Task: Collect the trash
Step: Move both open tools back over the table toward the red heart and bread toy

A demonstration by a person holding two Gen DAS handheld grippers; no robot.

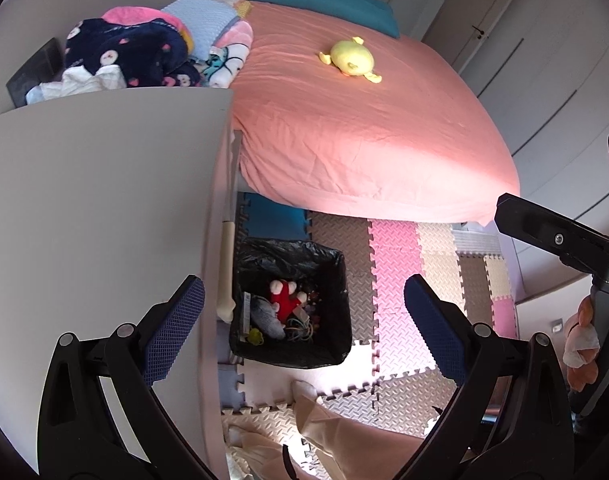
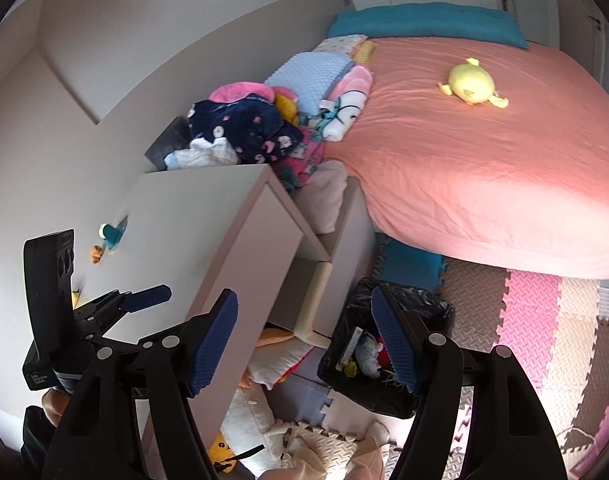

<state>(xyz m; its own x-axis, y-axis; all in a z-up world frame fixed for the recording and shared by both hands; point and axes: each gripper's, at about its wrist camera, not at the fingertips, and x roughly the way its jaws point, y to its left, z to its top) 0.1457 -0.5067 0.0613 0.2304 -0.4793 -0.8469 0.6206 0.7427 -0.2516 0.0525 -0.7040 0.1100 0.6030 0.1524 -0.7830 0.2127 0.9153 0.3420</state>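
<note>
A black-lined trash bin [image 1: 336, 280] stands on the floor mats beside a white desk [image 1: 104, 200]; it holds a red plush, a grey item and coloured bands. It also shows in the right wrist view [image 2: 436, 312]. My left gripper [image 1: 304, 328] is open and empty, held above the bin and the desk edge. My right gripper [image 2: 306, 340] is open and empty, above the desk corner and the bin. A small teal item [image 2: 113, 233] and a small orange item [image 2: 96, 255] lie on the desk top. The left gripper also appears in the right wrist view [image 2: 148, 295].
A bed with a pink sheet [image 1: 364, 120] carries a yellow plush [image 1: 350, 57] and a pile of blankets [image 1: 144, 52]. Foam puzzle mats [image 1: 404, 280] cover the floor. Plush toys and cushions [image 2: 280, 356] lie under the desk. Wardrobe doors [image 1: 524, 40] stand behind the bed.
</note>
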